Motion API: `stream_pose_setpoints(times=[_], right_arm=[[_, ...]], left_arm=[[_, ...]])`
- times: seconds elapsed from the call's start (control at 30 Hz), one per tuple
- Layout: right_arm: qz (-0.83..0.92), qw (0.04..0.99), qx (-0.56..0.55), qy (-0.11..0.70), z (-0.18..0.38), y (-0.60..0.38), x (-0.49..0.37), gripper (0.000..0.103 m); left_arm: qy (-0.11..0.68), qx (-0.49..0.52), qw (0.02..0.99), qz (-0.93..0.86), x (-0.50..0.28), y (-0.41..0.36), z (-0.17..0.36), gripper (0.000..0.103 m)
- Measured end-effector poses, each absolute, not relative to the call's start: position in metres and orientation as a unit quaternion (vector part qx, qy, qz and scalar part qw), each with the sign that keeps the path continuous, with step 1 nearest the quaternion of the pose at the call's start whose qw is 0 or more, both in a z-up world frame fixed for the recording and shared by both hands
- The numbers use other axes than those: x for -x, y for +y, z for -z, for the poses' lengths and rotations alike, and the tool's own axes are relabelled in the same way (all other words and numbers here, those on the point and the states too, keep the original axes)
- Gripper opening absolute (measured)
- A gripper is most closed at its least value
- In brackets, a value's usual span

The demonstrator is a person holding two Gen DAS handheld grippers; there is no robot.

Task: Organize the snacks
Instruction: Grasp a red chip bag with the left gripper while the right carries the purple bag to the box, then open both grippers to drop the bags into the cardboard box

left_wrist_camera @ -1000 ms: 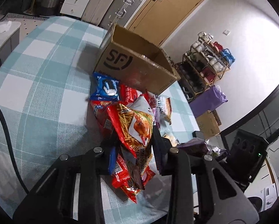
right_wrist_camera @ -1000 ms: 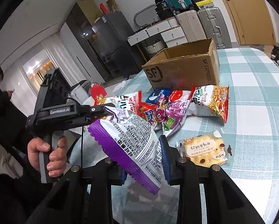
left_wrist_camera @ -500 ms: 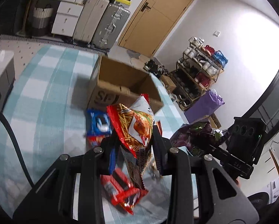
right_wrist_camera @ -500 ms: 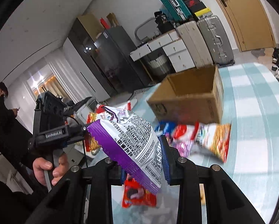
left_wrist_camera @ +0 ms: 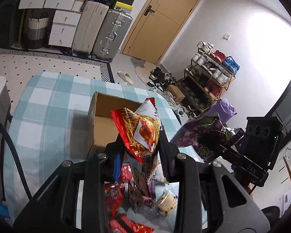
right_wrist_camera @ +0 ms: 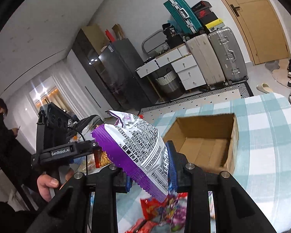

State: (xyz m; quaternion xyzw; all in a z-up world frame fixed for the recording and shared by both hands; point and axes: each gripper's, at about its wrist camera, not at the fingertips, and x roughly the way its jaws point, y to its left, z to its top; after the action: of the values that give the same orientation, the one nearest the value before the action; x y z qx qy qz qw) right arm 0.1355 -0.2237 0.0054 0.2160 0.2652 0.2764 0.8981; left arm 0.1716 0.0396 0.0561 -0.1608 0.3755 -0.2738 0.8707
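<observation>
My left gripper (left_wrist_camera: 139, 151) is shut on a red noodle-snack bag (left_wrist_camera: 141, 132) and holds it high above the table, in front of the open cardboard box (left_wrist_camera: 104, 116). My right gripper (right_wrist_camera: 148, 167) is shut on a purple and white snack bag (right_wrist_camera: 139, 145), raised above the table near the same box (right_wrist_camera: 205, 141), which looks empty inside. The right gripper with its purple bag also shows in the left wrist view (left_wrist_camera: 209, 136). Several loose snack packets (left_wrist_camera: 126, 198) lie on the table below both grippers (right_wrist_camera: 161, 211).
The table has a blue and white checked cloth (left_wrist_camera: 48, 108). Suitcases and white drawers (left_wrist_camera: 98, 27) stand on the floor beyond it, a shoe rack (left_wrist_camera: 211, 73) to the right. A person (right_wrist_camera: 1, 128) stands far left in the right wrist view.
Both grippers have risen with their bags, from just above the snack pile to well above the table. The box's inside has come into view.
</observation>
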Motion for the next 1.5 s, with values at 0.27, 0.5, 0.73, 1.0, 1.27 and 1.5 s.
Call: stream_pose_setpoints(times=[0.27, 0.5, 0.73, 1.0, 1.27, 1.5], right_arm=[[-0.241, 0.901, -0.217, 0.287, -0.001, -0.228, -0.189, 0.03], [-0.215, 0.895, -0.211, 0.328, 0.034, -0.231, -0.227, 0.03], [-0.201, 0.891, -0.203, 0.352, 0.065, -0.231, -0.248, 0.03], [-0.19, 0.884, -0.206, 0.374, 0.087, -0.235, -0.255, 0.03], [-0.184, 0.885, -0.192, 0.382, 0.09, -0.231, -0.255, 0.032], [-0.162, 0.897, -0.185, 0.367, 0.079, -0.237, -0.245, 0.053]], left_arm=[[0.413, 0.156, 0.86, 0.254, -0.243, 0.013, -0.031, 0.029], [0.444, 0.139, 0.849, 0.249, -0.278, -0.01, 0.016, 0.029], [0.462, 0.134, 0.843, 0.241, -0.298, -0.02, 0.051, 0.029], [0.484, 0.129, 0.833, 0.234, -0.309, -0.027, 0.075, 0.029], [0.487, 0.129, 0.832, 0.231, -0.312, -0.028, 0.078, 0.029], [0.484, 0.124, 0.838, 0.219, -0.3, -0.022, 0.066, 0.03]])
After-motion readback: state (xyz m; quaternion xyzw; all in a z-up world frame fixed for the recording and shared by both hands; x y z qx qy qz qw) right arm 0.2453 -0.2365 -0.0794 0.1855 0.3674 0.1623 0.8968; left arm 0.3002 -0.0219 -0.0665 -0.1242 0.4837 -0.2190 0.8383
